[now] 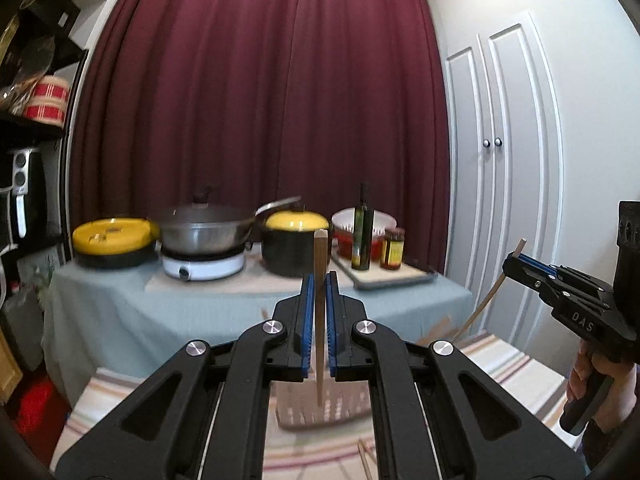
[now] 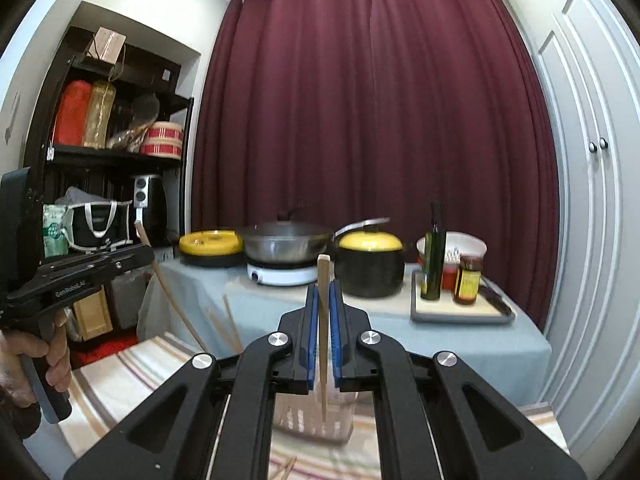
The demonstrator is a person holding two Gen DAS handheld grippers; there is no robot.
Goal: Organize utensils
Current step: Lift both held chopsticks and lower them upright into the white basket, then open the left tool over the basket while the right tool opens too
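While both the left gripper and the right gripper are clamped on a chopstick each, we judge we next lower both into the slotted holder.

maroon curtain; yellow pot lid
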